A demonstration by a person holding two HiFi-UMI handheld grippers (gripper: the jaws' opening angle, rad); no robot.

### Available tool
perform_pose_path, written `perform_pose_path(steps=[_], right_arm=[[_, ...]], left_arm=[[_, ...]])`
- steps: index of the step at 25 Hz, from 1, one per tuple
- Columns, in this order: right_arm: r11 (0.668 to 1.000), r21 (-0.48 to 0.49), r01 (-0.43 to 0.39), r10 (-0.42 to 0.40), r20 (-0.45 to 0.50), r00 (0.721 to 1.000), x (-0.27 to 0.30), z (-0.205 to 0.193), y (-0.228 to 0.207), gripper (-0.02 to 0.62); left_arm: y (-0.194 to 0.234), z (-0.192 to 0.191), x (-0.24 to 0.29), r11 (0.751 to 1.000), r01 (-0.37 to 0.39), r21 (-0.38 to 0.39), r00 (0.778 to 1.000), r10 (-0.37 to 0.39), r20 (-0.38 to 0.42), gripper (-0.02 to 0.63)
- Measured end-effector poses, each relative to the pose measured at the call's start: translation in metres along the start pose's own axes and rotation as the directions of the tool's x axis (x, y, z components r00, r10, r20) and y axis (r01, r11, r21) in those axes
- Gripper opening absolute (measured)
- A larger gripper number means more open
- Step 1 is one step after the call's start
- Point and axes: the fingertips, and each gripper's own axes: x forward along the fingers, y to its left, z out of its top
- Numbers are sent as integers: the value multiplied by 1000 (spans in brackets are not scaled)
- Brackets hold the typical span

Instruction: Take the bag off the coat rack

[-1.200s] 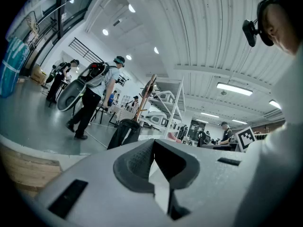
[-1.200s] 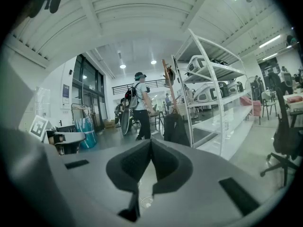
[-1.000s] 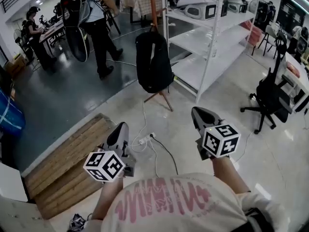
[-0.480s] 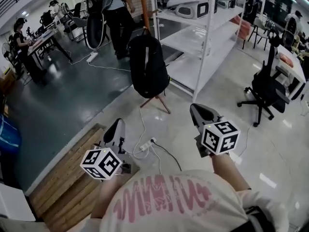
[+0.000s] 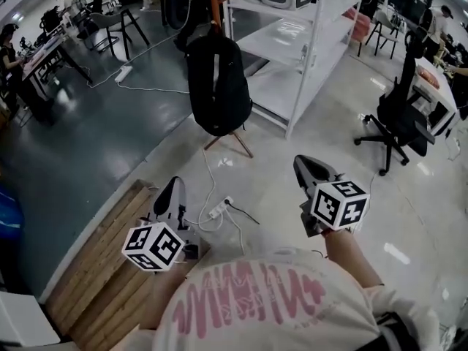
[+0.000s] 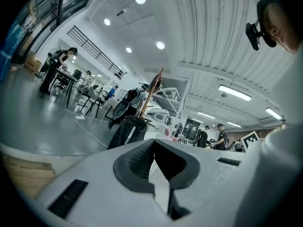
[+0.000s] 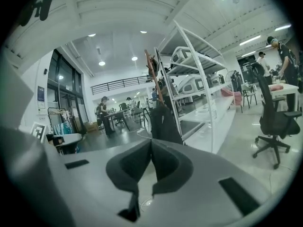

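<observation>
We hold the left gripper and the right gripper low in front of us, each with its jaws pressed together and nothing between them. The black bag hangs on the wooden coat rack ahead of us, well apart from both grippers and just beside the white shelving unit. A white power strip lies on the floor between.

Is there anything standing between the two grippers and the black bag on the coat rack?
Nothing upright. Between the left gripper, the right gripper and the bag lies open floor, with only a white cable and power strip on it.
</observation>
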Motion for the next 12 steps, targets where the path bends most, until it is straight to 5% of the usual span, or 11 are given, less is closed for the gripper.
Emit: perform_pose_path(steps=[12], right_arm=[[999,-13,-35,33,-83,996,99,1,-27,6]], left_arm=[[47,-19,66,996,-66,-60,997,64,-42,5]])
